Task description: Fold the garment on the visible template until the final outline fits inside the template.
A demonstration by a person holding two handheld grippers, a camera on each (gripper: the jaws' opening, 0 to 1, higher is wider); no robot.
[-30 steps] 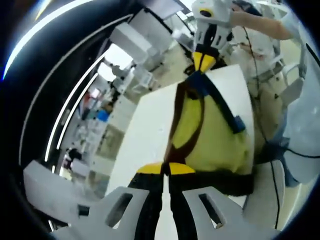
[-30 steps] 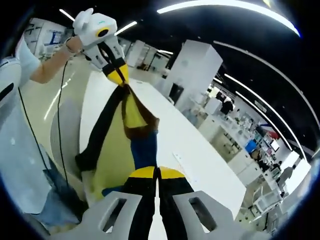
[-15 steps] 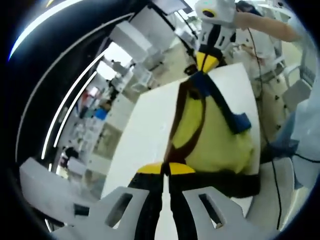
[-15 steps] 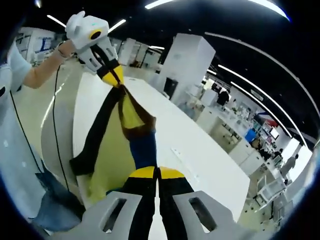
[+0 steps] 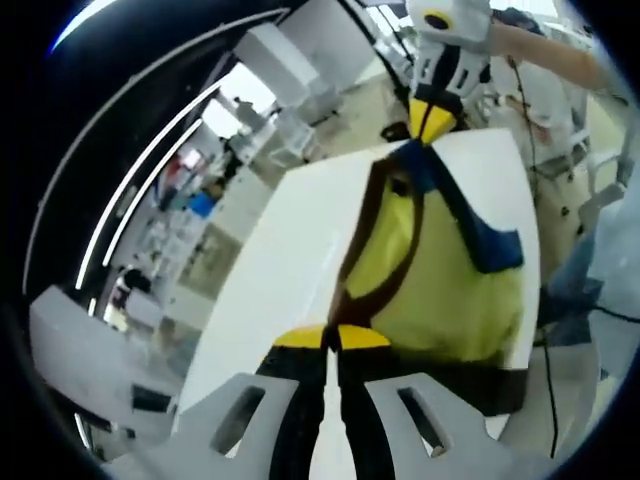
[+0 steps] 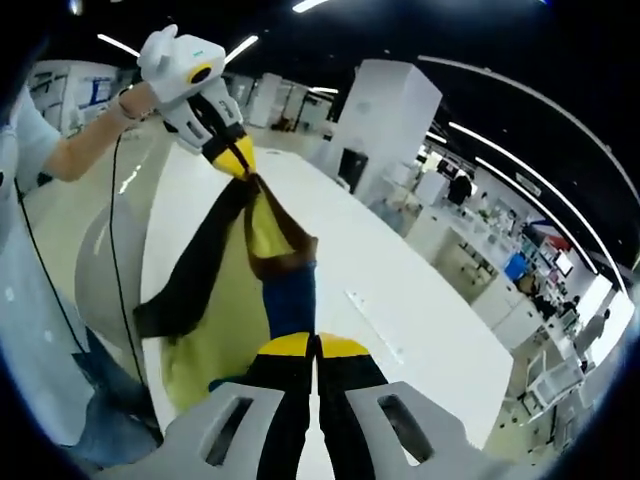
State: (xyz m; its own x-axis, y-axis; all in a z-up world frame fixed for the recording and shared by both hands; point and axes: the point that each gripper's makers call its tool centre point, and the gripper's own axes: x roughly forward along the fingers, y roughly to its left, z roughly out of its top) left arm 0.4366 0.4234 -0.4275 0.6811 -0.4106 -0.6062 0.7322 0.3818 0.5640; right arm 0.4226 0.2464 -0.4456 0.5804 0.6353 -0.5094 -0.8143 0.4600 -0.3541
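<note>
A yellow garment (image 5: 440, 280) with brown, blue and black trim hangs stretched between my two grippers above a white table (image 5: 300, 240). My left gripper (image 5: 330, 338) is shut on its brown edge. In the left gripper view the right gripper (image 5: 432, 120) pinches the blue edge at the far end. In the right gripper view my right gripper (image 6: 314, 345) is shut on the blue trim of the garment (image 6: 215, 330), and the left gripper (image 6: 238, 158) holds the far corner, carried by a hand. No template outline is visible on the table (image 6: 400, 300).
A person's sleeve and trousers (image 5: 610, 270) stand at the table's near side. A round white stool (image 6: 100, 290) sits beside the table. Other white tables and pillars (image 6: 385, 125) fill the hall behind.
The garment stays held taut between both grippers. Both views have tilted slightly; the garment hangs a little lower over the table edge.
</note>
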